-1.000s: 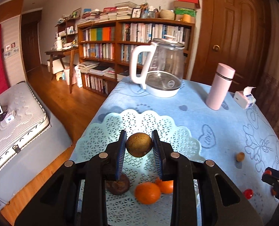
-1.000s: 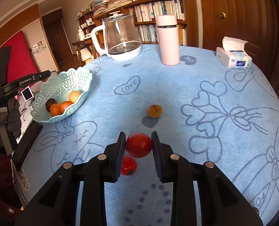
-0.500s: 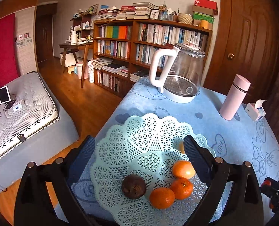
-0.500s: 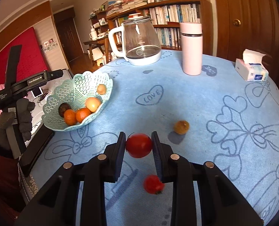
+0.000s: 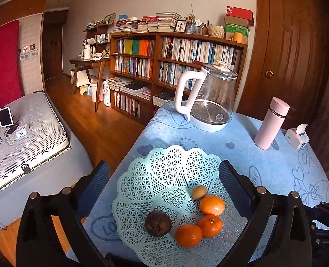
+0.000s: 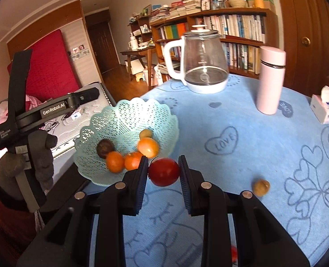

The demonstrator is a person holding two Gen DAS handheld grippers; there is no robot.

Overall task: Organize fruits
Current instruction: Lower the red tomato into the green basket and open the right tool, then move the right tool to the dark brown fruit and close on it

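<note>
The pale green lattice basket (image 5: 142,162) holds three oranges (image 5: 212,205), a dark brown fruit (image 5: 158,223) and a small tan fruit (image 5: 199,192). My left gripper (image 5: 164,178) hangs wide open above the basket's near side, with nothing between its fingers. My right gripper (image 6: 163,169) is shut on a red tomato (image 6: 164,172), held in the air just right of the basket (image 6: 128,120). A second tan fruit (image 6: 261,187) lies on the blue cloth to the right. A small red fruit (image 6: 234,250) shows partly behind the right gripper's body.
A glass kettle (image 5: 211,102), a pink flask (image 5: 271,124) and a tissue box (image 5: 297,135) stand at the back of the table. The basket sits by the table's left edge, with a bed (image 5: 26,129) below. A gloved hand (image 6: 26,162) holds the left gripper.
My left gripper opened, dropped the tan fruit into the basket and drew back. My right gripper rose with the tomato and moved left toward the basket.
</note>
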